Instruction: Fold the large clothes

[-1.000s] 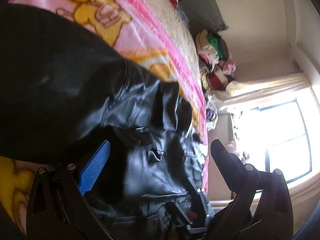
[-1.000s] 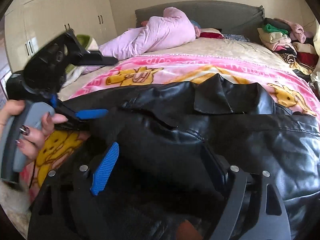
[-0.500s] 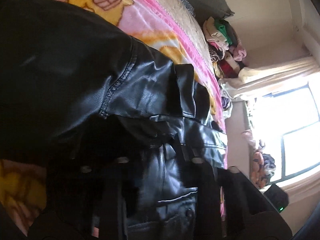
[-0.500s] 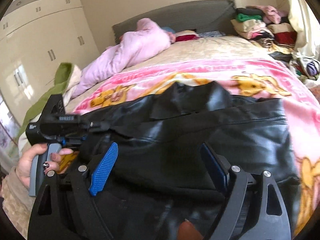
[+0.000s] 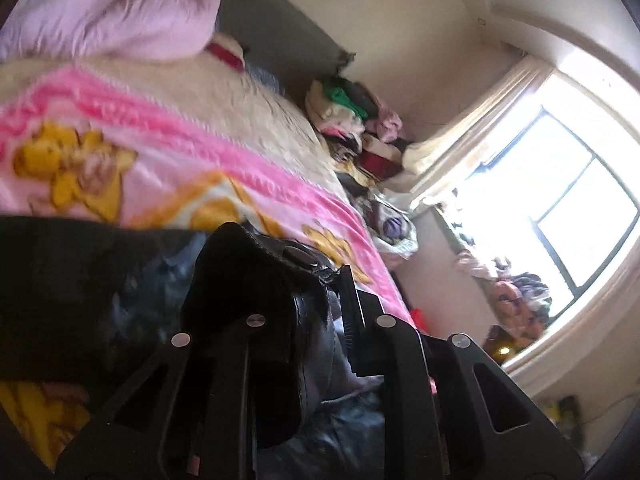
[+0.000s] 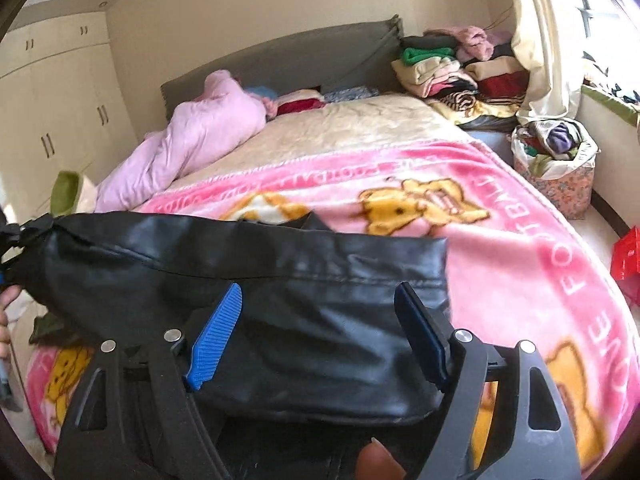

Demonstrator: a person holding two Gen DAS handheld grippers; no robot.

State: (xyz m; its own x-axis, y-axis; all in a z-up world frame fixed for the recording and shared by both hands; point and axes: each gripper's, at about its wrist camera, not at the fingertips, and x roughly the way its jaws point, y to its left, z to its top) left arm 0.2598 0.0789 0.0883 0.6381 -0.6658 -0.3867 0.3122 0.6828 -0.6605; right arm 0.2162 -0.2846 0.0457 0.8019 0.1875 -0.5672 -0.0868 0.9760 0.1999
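Jacket (image 6: 280, 280) of black leather lies across the pink bear blanket (image 6: 520, 240) on the bed. My left tongs (image 5: 320, 300) have just snapped nearly shut and pinch a thick fold of it near a snap button. My right tongs (image 6: 320, 332) have just closed a little but are wide, with the far edge between the pads, not squeezed. I think I should squeeze that edge too, then lift both sides evenly so the heavy leather folds flat and does not slip.
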